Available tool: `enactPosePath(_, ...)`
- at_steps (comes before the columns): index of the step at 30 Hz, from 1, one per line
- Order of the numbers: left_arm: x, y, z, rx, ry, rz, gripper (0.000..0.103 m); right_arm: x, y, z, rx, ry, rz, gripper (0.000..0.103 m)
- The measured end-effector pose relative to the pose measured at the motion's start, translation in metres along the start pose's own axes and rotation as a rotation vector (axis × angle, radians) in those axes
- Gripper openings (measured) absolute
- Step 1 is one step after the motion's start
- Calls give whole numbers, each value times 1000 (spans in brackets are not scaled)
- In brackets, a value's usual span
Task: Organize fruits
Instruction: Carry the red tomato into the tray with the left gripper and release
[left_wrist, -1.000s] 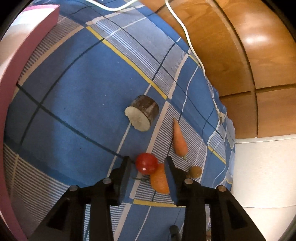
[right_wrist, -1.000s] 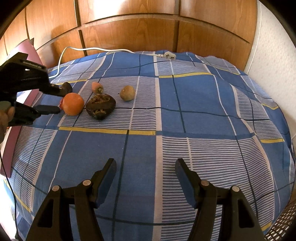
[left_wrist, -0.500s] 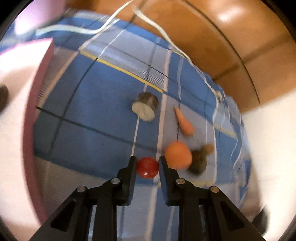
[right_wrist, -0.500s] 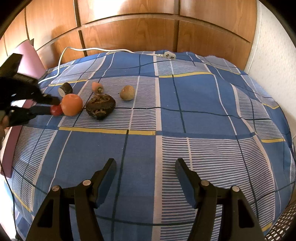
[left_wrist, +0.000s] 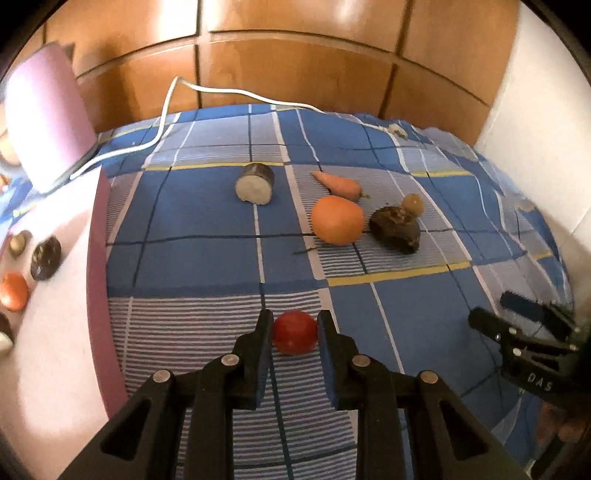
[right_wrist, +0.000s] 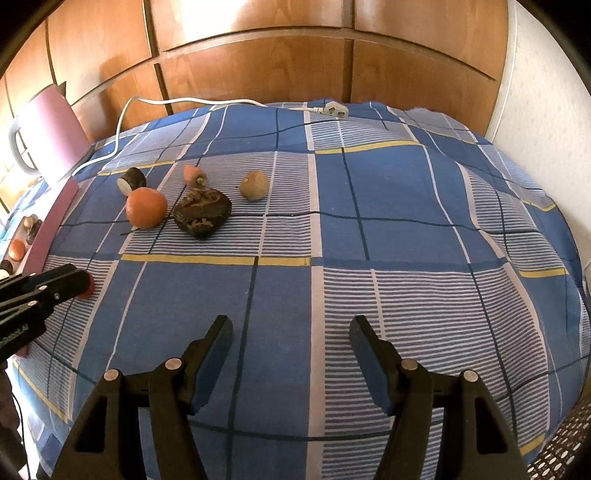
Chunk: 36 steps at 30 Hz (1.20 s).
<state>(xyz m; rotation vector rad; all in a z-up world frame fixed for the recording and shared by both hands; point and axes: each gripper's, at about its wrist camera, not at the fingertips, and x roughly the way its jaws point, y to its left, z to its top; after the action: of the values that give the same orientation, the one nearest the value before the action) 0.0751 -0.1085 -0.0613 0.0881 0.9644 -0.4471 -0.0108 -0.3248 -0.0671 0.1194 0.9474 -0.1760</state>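
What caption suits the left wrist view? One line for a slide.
Left gripper holds a red tomato above the checked cloth, beside the pink tray.

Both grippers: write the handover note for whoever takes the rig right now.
Left gripper: shut on the red tomato, off the group, near the pink tray.
Right gripper: open, empty, over the blue checked cloth.
Done: a few items already lie in the tray.
Left on the cloth: orange, carrot, cut dark root piece, dark lumpy item, small brown round one.
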Motion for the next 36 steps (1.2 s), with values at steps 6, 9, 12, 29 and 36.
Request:
enactPosePath(6,6,-6,-7,-2,-8,8,26,0,0,-3,3,-3,-13,67)
enactPosePath(9,5,-6,-7,-17,-10,17,26,0,2,-7,-14,-24,-24,67)
enactPosePath(12,5,-5,-7,-28,-12,11,26,1,1,-10,-15,-43,-20,70)
enactPosePath(29,1,-6,-11,-16,-40,20,25,3,6,-19,-25,-117,-8,87)
enactPosePath(36,-36,-9,-4,-17,-112,-27,25,3,6,-20,-28,-129,-11,87)
